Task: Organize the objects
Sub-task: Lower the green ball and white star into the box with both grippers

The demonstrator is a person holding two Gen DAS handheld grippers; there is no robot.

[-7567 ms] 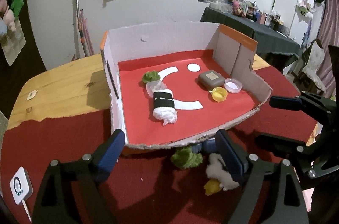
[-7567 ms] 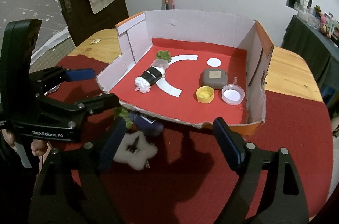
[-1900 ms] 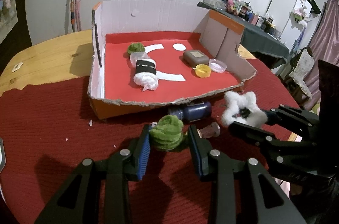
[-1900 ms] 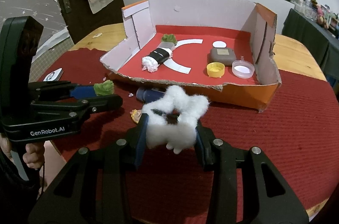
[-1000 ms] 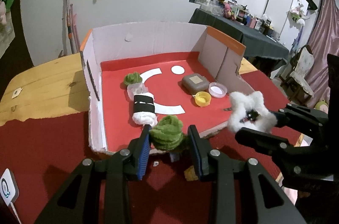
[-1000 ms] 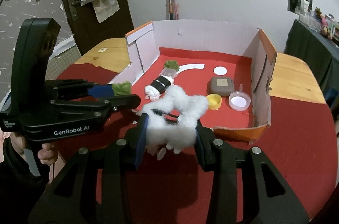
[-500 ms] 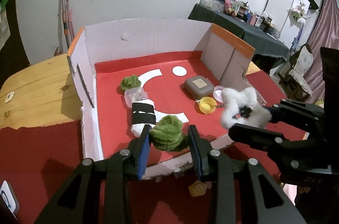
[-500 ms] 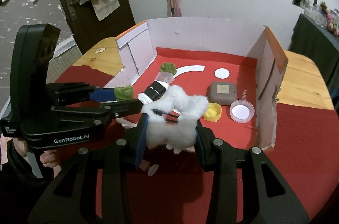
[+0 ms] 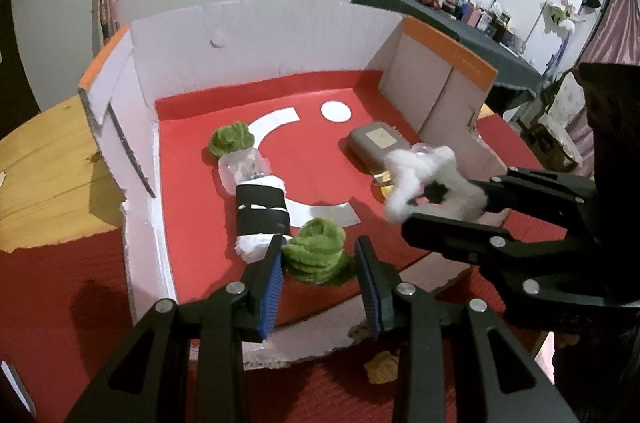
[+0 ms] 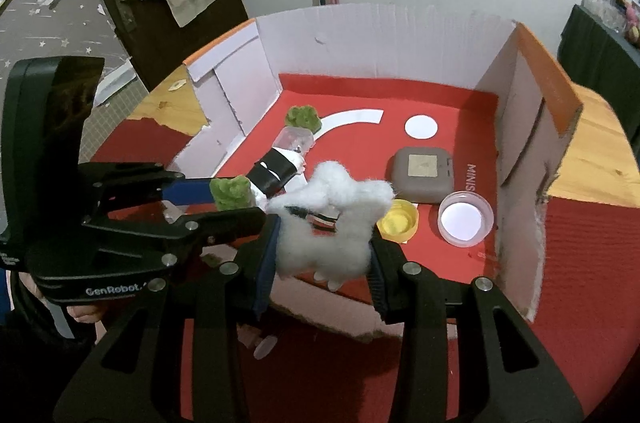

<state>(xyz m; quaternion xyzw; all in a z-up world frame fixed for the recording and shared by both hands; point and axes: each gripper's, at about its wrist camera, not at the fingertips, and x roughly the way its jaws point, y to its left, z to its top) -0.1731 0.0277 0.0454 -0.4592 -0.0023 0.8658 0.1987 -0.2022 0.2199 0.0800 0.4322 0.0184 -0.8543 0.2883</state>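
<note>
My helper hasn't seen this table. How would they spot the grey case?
Look in the cardboard box with the red floor. Toward its right wall lies the grey case, just beyond the yellow cap and the clear round lid. It is the only flat, rounded-square grey thing, with a tan label on top.

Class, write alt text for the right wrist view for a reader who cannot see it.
The right gripper holds a fluffy white star-shaped puff over the front of a red-floored cardboard box. Beside it, the left gripper holds a green pom-pom.

Two green pom-poms (image 9: 317,250) (image 9: 231,139), one white pom-pom (image 9: 428,185).
</note>
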